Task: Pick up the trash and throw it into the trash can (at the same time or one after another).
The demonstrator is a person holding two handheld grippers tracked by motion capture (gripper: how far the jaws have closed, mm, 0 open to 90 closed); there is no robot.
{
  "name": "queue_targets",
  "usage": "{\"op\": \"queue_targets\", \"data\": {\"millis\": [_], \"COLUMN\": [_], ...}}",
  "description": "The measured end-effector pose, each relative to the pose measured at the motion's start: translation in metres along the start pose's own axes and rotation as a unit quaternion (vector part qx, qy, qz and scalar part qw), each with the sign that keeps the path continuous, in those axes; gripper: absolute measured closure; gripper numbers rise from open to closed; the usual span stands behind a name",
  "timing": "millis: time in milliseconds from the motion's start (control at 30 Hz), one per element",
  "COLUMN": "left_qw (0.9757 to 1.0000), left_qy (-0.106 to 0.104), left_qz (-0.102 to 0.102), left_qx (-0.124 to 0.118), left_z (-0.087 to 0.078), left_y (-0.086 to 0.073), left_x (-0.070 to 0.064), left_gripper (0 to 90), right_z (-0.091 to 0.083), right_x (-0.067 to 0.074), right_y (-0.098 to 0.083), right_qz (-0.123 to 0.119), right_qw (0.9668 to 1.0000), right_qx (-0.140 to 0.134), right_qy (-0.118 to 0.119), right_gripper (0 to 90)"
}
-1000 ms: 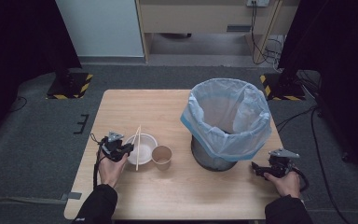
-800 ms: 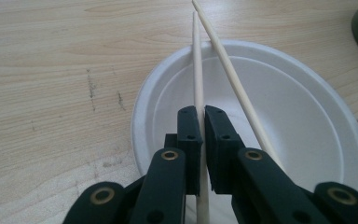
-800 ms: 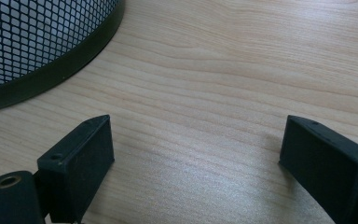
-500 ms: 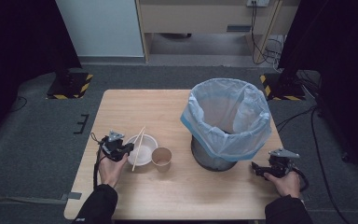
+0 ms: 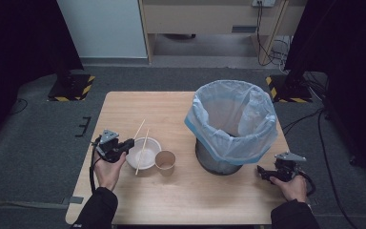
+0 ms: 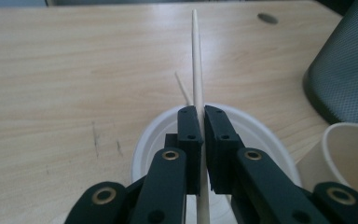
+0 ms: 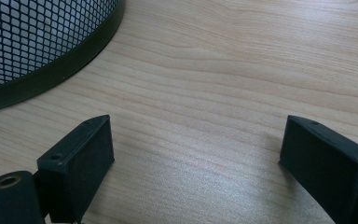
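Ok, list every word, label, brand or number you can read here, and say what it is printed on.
None: no readable text in any view.
The paper cup, white bowl, chopsticks and bin liner are plain.
The yellow-and-black stripes on the stand bases on the floor are warning marks, not lettering.
The wall socket at the top is too small to show any marking.

Lab: hazard-taped stands (image 5: 70, 88), trailing cables (image 5: 263, 36), dark curtains (image 5: 19, 43).

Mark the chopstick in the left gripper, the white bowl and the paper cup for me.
chopstick (image 6: 197, 70), left gripper view, on its shaft above the shut jaws.
white bowl (image 5: 147, 160), high view, on its bare inside.
paper cup (image 5: 165, 163), high view, on its side wall.
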State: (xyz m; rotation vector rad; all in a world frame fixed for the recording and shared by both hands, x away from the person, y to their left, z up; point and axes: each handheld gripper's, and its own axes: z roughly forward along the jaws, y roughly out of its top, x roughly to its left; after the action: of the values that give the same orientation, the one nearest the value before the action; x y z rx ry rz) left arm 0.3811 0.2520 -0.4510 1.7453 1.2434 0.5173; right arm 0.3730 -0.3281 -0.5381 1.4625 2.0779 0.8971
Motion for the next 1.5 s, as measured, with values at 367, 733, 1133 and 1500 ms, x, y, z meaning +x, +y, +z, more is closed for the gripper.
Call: {"op": "queue_targets", "data": {"millis": [367, 733, 1133, 1500], "left_qw": [0.9979, 0.9931, 0.9802, 0.9688], "left_qy": [-0.014, -0.034, -0.067, -0.088], "left_qz": [0.019, 0.034, 0.059, 0.077], "left_qx": [-0.06, -0.106, -0.177, -0.218], "left_z": [-0.022, -0.04, -0.07, -0.077], "left_y": [0.02, 0.038, 0.071, 0.109], "left_x": [-0.012, -0.03, -0.058, -0.083], "left_gripper": [85.3, 85.3, 85.3, 85.3], "right_z": [0.0, 0.001, 0.002, 0.002], "right_x": [0.0, 0.001, 0.002, 0.002], "right_y": [0.0, 0.001, 0.001, 0.001], "right_qz": [-0.002, -0.006, -0.005, -0.009], "right_qw": [1.0, 1.0, 0.9999, 0.9999], "right_qx": [0.002, 0.003, 0.005, 0.006], "right_qy": [0.002, 0.005, 0.007, 0.008], "right_gripper": [8.8, 7.1, 5.2, 4.6]}}
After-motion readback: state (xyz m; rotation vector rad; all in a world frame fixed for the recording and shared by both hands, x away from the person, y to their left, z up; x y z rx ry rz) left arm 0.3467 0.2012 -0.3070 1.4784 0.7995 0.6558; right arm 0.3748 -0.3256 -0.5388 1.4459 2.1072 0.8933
